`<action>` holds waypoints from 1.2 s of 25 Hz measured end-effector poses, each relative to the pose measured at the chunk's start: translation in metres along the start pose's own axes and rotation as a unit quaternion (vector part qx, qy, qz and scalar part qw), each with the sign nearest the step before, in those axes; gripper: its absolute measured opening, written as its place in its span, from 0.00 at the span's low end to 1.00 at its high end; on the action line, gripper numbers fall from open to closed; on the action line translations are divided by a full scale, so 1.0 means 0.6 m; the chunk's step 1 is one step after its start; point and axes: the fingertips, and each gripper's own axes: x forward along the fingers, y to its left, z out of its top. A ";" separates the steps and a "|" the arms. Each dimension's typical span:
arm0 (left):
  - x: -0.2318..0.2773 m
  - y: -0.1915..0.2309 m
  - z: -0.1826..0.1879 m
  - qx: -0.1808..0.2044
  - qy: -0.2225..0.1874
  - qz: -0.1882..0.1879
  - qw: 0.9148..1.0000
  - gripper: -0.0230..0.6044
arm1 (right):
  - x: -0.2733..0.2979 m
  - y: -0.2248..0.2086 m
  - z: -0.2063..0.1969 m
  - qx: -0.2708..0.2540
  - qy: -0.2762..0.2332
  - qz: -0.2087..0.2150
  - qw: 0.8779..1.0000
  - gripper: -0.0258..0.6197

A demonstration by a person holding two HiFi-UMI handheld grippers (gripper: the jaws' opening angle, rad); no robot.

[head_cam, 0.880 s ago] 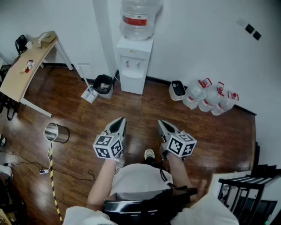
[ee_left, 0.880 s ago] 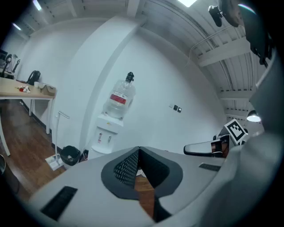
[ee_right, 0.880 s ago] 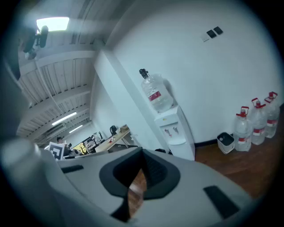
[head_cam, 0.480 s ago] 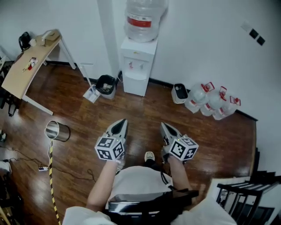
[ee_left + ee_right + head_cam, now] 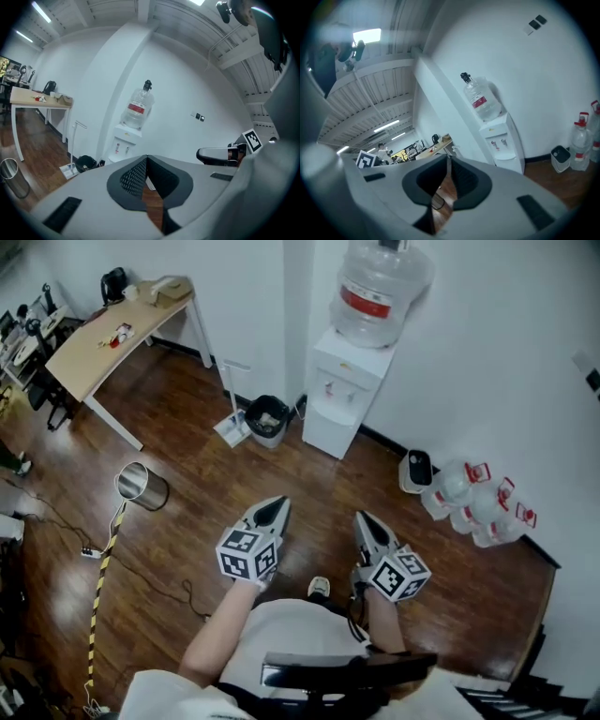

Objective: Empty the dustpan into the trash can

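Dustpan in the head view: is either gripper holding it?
No, the dustpan sits on the floor beside the trash can.

Two hand-held grippers (image 5: 274, 503) (image 5: 362, 517), one dustpan (image 5: 232, 428), one black trash can (image 5: 270, 436).

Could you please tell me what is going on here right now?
A person stands on the wooden floor holding a tool in each hand. The left tool and the right tool are both shut and empty, held out in front, apart from everything. The long-handled dustpan stands beside the black trash can, next to the water dispenser, across the floor from them. The dustpan is not yet picked up.
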 end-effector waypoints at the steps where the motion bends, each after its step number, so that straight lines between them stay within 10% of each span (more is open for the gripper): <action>1: 0.001 0.004 0.002 -0.001 -0.003 0.008 1.000 0.02 | 0.006 -0.001 0.004 -0.006 0.001 0.007 1.000 0.16; 6: -0.017 0.039 0.017 -0.014 -0.027 0.070 0.997 0.02 | 0.048 -0.003 0.013 -0.035 0.036 0.054 0.997 0.38; 17: -0.113 0.115 0.005 -0.086 -0.089 0.188 0.974 0.02 | 0.149 0.020 0.006 -0.079 0.104 0.147 0.980 0.41; 30: -0.130 0.376 0.068 -0.108 -0.108 0.230 0.961 0.02 | 0.443 0.109 -0.035 -0.080 0.138 0.179 0.971 0.57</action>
